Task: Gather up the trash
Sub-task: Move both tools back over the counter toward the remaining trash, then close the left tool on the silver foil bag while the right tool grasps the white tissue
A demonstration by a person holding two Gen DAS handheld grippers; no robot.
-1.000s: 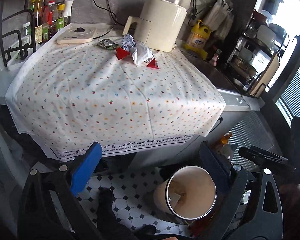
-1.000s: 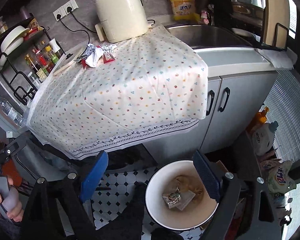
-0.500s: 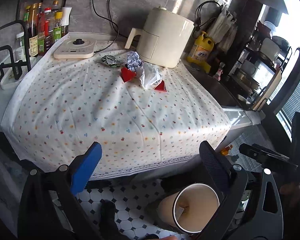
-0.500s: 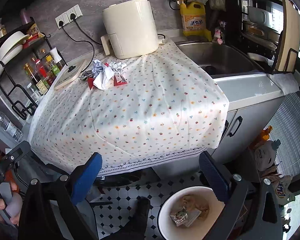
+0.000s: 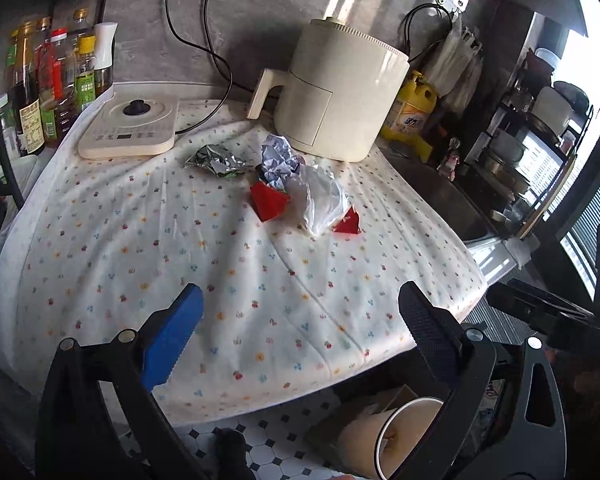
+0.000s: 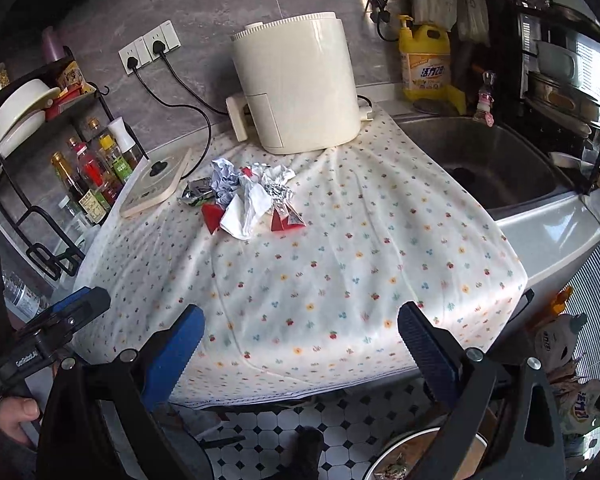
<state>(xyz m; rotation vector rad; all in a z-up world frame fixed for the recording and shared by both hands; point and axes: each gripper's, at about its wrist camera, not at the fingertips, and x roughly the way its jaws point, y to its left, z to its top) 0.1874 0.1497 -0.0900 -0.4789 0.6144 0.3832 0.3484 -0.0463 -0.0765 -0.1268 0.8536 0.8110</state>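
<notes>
Left wrist view: the left gripper (image 5: 300,320) hangs over the near edge of the tablecloth (image 5: 180,248), fingers wide apart and empty. At the far side, just before the air fryer (image 5: 340,92), lies the trash pile (image 5: 296,188). The right gripper (image 6: 300,332) is likewise spread, empty; bin (image 6: 400,460) below right.

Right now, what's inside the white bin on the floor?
In the right view, the bin holds crumpled wrapper trash on something brownish. Most of the inside is hidden by the right tool and the picture's edge.
</notes>
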